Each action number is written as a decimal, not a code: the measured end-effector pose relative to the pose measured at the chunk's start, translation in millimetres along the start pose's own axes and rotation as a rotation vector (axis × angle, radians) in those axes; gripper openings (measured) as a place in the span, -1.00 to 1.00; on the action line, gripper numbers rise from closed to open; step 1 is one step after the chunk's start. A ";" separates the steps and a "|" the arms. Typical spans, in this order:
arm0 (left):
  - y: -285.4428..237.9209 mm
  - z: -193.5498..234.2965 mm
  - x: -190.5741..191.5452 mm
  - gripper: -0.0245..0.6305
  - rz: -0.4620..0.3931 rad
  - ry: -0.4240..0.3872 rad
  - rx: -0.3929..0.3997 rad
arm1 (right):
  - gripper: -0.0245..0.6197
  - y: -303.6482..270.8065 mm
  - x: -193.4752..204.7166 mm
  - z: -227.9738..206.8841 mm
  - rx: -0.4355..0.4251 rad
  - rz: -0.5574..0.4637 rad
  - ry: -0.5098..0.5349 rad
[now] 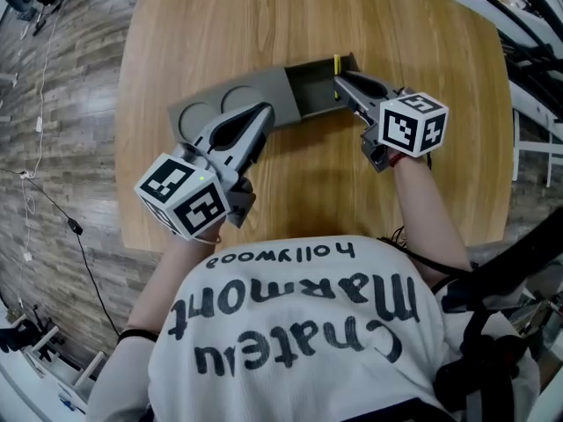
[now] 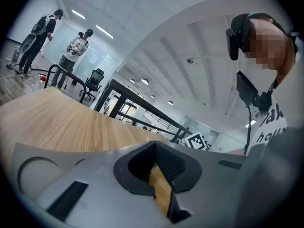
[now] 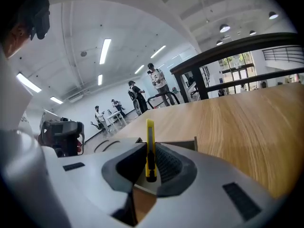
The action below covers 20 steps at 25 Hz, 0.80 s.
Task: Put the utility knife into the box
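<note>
So, left to right. The wooden bench (image 1: 220, 25) carried a grey box (image 1: 310, 97), open, near the middle. Its lid (image 1: 198, 114) lay flat on the left side, two round recesses facing up.

The left tongs (image 1: 262, 112) pointed up and to the right over the lid's right part, with the tips near the seam where the lid met the box. In the left gripper view the tips were together with nothing between them, and only a strip of bench showed through the slot behind them. Couldn't tell whether they touched the lid. The left marker cube (image 1: 180, 196) sat close to the person's chest.

The knife (image 1: 336, 67) was yellow and stood upright at the right end of the box's compartment, by the far corner. The right tongs (image 1: 343, 83) came in from the right and were clamped on its lower part. The right gripper view matched that: pads closed on the knife, its yellow body sticking up above them, a box wall just behind. Couldn't tell whether the knife's lower end reached the box floor. The right marker cube (image 1: 413, 123) was to the right of the box, over the bench.
</note>
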<state>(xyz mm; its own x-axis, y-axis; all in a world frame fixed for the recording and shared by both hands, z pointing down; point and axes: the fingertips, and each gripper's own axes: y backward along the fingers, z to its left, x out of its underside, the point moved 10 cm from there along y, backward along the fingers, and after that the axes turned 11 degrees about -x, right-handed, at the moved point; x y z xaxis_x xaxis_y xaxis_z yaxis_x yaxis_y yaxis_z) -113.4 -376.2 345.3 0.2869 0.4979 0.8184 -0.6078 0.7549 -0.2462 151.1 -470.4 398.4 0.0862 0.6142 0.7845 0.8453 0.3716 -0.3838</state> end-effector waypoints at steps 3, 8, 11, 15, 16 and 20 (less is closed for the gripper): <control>1.1 4.4 2.0 -0.91 -0.001 0.005 -0.003 | -0.74 -10.5 2.9 1.2 0.001 0.024 -0.007; -0.1 5.2 4.1 -0.91 -0.004 0.018 0.000 | -0.74 -18.1 3.4 2.6 0.026 0.089 -0.020; -3.1 5.1 6.5 -0.91 -0.004 0.024 0.009 | -0.74 -24.1 5.4 5.0 0.047 0.178 0.045; -5.2 4.9 9.1 -0.91 0.003 0.027 0.016 | -0.74 -35.3 13.7 13.6 0.087 0.357 0.210; -4.4 5.5 10.0 -0.91 0.005 0.028 0.016 | -0.74 -38.0 15.9 15.6 0.100 0.393 0.242; -0.6 7.7 13.5 -0.91 0.012 0.038 0.014 | -0.74 -44.2 17.3 17.8 0.124 0.445 0.258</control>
<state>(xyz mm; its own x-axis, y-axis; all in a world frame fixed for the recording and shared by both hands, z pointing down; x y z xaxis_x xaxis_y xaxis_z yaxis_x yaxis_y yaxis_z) -114.8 -373.2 360.5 0.3074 0.5233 0.7948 -0.6215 0.7429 -0.2488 105.8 -463.9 420.2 0.5627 0.5457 0.6209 0.6298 0.2034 -0.7496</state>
